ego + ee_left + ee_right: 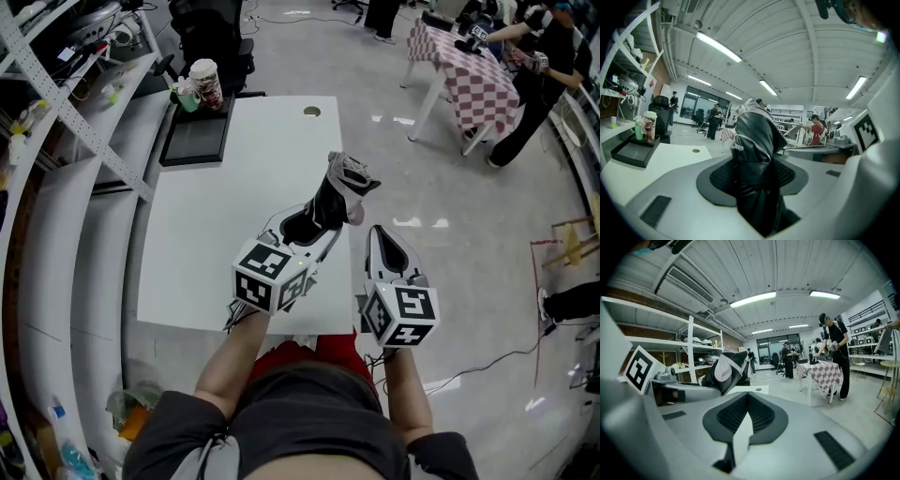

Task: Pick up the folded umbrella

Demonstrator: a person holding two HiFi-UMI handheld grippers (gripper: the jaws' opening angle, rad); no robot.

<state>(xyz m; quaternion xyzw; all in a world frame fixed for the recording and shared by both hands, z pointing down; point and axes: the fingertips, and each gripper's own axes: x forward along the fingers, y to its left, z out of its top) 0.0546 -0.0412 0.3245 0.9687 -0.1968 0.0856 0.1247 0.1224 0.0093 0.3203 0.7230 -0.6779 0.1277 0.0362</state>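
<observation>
Black folded umbrella (341, 190) clamped in left gripper (309, 225) over edge of white table (202, 253), right gripper (386, 246) closed, empty, above floor (469, 234).

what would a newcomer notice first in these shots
The black and grey folded umbrella, clamped in the left gripper over the right edge of the white table, draws the eye first. Beside it the right gripper holds nothing, and a red checked table with people stands at the head view's top right.
</observation>
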